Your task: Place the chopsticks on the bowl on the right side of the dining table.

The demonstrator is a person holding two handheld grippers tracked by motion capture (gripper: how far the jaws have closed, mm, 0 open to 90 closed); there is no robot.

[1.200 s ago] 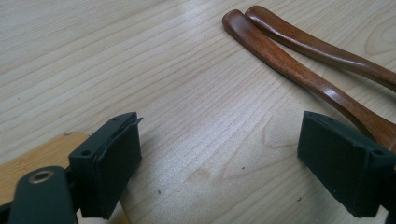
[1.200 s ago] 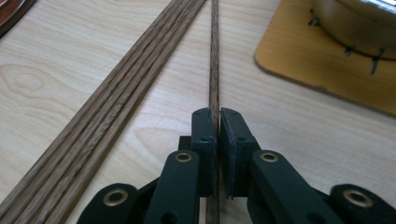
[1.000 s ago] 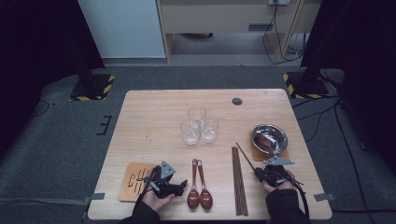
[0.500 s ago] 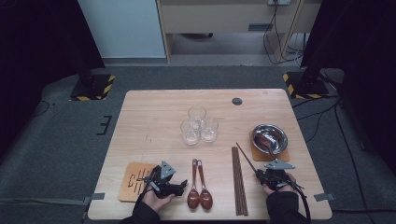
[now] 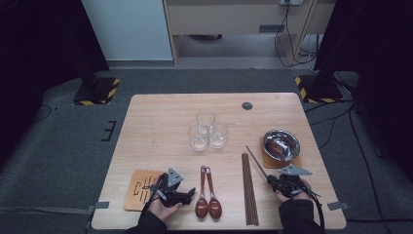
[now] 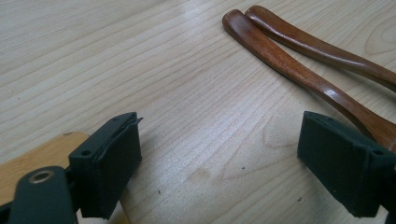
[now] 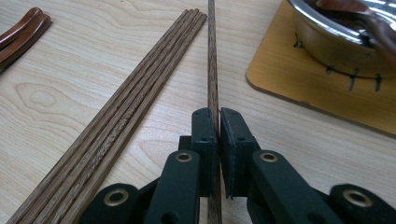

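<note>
Right tongs clamped on a thin dark wooden chopstick, left tongs spread wide above the pale wooden surface, beside two brown wooden spoons

On the table, three glasses stand clustered at centre. Nearer me lie two spoons side by side; right of them, a chopstick bundle. My right gripper pinches a single chopstick between that bundle and the bowl, which sits on a coaster. My left gripper lies between another coaster and the spoons.
</note>
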